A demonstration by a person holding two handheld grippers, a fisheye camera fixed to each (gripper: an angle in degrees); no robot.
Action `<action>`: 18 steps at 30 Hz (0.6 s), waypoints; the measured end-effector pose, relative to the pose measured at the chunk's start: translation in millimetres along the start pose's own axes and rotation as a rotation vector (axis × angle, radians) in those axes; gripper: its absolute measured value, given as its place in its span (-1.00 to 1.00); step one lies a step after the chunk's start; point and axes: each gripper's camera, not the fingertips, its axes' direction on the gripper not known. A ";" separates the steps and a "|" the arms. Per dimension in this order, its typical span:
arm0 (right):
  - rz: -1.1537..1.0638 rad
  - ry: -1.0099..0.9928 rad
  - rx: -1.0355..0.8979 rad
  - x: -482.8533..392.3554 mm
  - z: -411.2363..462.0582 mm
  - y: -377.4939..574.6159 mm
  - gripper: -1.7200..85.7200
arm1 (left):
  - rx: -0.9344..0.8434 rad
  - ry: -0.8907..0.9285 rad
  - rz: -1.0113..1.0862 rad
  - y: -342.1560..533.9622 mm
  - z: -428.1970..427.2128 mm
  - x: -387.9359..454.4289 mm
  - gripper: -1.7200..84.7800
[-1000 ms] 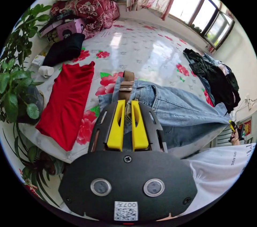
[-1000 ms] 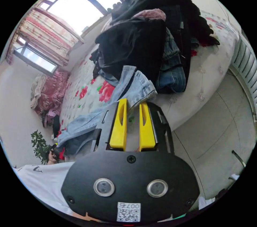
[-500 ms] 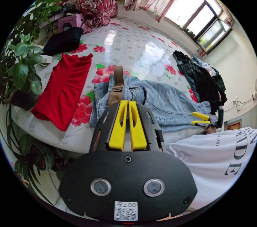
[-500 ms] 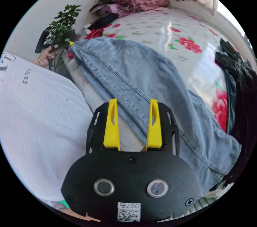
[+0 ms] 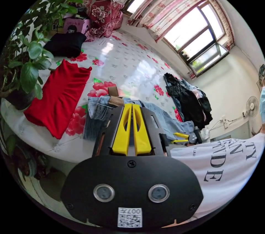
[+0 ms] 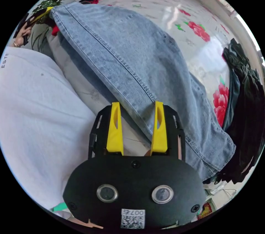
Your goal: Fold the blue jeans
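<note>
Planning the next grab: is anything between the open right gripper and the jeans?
Nothing visible. The right gripper has its jaws apart right at the near edge of the jeans, with just the bed's edge under it.
</note>
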 end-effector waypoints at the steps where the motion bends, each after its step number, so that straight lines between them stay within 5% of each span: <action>1: 0.009 -0.011 0.043 -0.2 1.1 6.4 -0.77 | 0.014 0.028 -0.006 -4.3 1.6 0.8 -0.98; 7: 0.062 0.212 0.131 20.5 -25.7 14.6 -0.89 | 0.075 0.096 0.032 -50.6 13.4 6.5 -0.98; 12: 0.163 0.396 0.210 103.3 -114.5 -20.1 -0.92 | 0.472 0.357 0.043 -164.3 -11.3 12.2 -0.98; 18: 0.182 0.291 0.392 111.5 -204.3 -24.8 -0.95 | 0.097 0.105 0.350 -167.5 48.3 96.9 -0.85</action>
